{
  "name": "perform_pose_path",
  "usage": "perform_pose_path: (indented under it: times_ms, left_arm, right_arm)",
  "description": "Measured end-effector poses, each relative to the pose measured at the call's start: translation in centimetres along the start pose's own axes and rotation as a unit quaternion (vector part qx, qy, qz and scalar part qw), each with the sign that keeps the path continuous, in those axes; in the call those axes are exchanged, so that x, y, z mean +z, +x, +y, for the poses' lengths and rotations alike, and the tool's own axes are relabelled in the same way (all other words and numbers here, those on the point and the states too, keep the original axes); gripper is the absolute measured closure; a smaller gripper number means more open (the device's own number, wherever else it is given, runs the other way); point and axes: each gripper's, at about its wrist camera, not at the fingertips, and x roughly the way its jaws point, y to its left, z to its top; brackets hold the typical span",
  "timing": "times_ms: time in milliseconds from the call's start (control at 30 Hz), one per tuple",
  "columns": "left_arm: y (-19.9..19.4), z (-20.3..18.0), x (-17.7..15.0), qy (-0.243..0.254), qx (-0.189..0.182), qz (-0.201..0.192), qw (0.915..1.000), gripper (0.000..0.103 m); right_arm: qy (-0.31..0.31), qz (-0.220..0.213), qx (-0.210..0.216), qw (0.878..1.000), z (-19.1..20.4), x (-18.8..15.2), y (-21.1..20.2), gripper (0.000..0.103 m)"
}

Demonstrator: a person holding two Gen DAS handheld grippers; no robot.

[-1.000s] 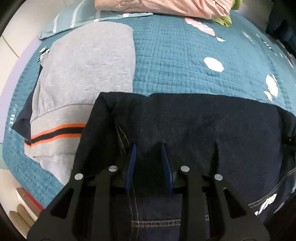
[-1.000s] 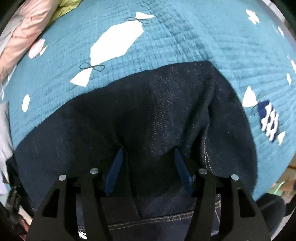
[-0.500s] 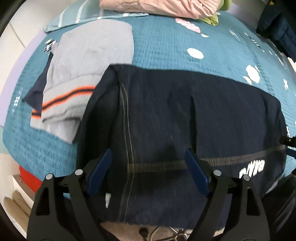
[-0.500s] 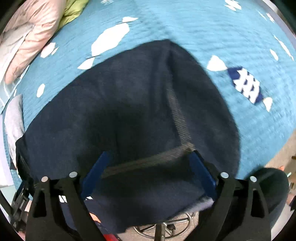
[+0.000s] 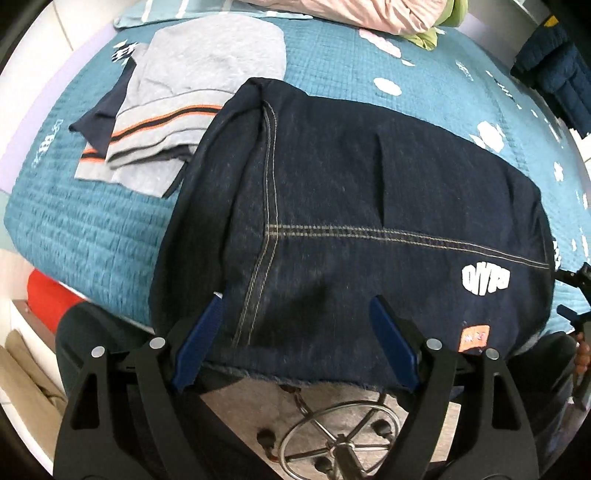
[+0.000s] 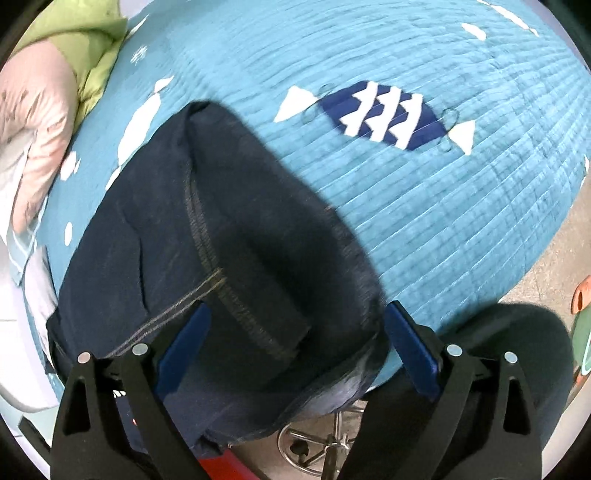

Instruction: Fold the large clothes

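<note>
A dark denim garment lies folded on the teal bed, its near edge hanging over the bed's front. It has tan stitching and a white logo. It also shows in the right wrist view. My left gripper is open and empty, held just off the garment's near edge. My right gripper is open and empty at the garment's right end.
A folded grey garment with orange and navy stripes lies left of the denim. Pink and green bedding lies at the back. The teal quilt extends right. A stool base stands on the floor below.
Both grippers opened, let go of the denim and pulled back toward the bed's front edge. The denim now lies flat.
</note>
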Motion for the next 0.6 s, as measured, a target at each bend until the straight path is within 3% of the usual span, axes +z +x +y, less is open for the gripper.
perform_pose_path:
  times_ms: [100,200,367,467,533,600]
  left_arm:
    - [-0.6,-0.1,-0.3,-0.008,-0.010,0.002,0.9999,0.021]
    - [-0.9,-0.6,-0.3,-0.006,-0.011,0.001,0.9999,0.021]
    - [-1.0,-1.9,-0.4,0.015,0.002,0.002,0.9999,0.021]
    - [-0.9,-2.4,-0.6,0.020,0.002,0.004,0.9998,0.021]
    - [-0.7,-2.7,-0.6,0.021,0.001,0.008,0.9997,0.021]
    - [-0.8,-3.0,-0.6,0.024,0.004,0.003,0.9997,0.021]
  right_arm:
    - [-0.007,0.011,0.006,1.000,-0.7,0.8,0.7,0.009]
    - [-0.014,0.034,0.039,0.999,0.5,1.9,3.0,0.008]
    - [-0.036,0.038,0.042,0.998,0.9,1.9,3.8,0.007]
    - [-0.044,0.049,0.134,0.989,1.9,1.7,3.5,0.008]
    - [-0.032,0.086,0.224,0.970,2.1,1.2,3.7,0.010]
    - [-0.037,0.090,0.258,0.961,2.6,1.1,3.4,0.009]
